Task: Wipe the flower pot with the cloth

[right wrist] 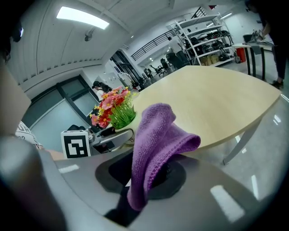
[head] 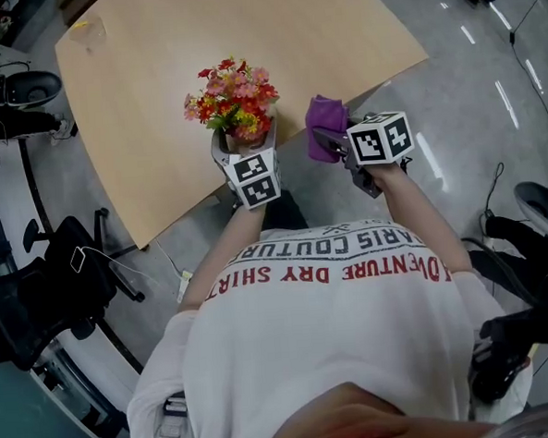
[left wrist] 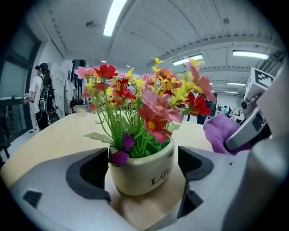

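Flower pot (left wrist: 151, 176) clamped in L gripper (left wrist: 143, 164), purple cloth (right wrist: 158, 135) pinched in R gripper (right wrist: 146, 175)

The flower pot (left wrist: 143, 169) is looking like smooth glazed ceramic, cream and catching a bit of shine. The cloth (right wrist: 156, 144) is showing a nubby purple knit, totally matt. The left gripper (left wrist: 142, 177) and right gripper (right wrist: 146, 175) are coming across as smooth matt grey plastic, with darker rubbery-looking pads (left wrist: 88, 173). The table (head: 244, 39) is reading as pale wood-grain laminate, and the floor (head: 488, 80) is gleaming glossy grey.
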The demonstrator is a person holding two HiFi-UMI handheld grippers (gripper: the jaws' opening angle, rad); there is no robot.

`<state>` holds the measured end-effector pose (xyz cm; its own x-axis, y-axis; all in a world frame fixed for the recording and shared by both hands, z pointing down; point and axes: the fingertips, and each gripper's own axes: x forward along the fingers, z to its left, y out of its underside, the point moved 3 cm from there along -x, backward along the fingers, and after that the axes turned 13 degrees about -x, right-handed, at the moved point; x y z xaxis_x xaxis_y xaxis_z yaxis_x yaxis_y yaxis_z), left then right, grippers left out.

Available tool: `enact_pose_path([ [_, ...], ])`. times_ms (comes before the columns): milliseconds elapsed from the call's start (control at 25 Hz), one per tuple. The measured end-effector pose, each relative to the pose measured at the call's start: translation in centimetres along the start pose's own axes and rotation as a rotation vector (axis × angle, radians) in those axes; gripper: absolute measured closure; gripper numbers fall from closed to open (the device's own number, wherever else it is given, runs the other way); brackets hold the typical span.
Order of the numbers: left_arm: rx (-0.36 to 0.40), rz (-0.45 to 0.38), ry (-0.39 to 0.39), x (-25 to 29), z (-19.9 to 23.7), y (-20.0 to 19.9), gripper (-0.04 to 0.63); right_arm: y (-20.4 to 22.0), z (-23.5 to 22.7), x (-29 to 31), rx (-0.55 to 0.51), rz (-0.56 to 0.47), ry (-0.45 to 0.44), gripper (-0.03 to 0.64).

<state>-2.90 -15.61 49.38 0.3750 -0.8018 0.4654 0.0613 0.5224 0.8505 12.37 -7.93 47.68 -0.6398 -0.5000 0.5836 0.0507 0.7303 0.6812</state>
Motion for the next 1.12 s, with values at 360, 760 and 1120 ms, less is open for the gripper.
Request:
enact_pose_path([
  [360,0.011,0.014,-0.015,0.3,0.5,-0.1,0.127,0.3,0.2,-0.7,0.000,-0.007,-0.003,0.566],
  [760,0.094,0.027,0.157,-1.1,0.9,0.1,0.127,-0.5,1.2,0.0,-0.002,-0.033,-0.045,0.566],
  [1120,0.207,0.077,0.406,-1.4,3.0,-1.6,0.127,-4.3,3.1,3.3,0.012,-0.040,-0.129,0.566],
])
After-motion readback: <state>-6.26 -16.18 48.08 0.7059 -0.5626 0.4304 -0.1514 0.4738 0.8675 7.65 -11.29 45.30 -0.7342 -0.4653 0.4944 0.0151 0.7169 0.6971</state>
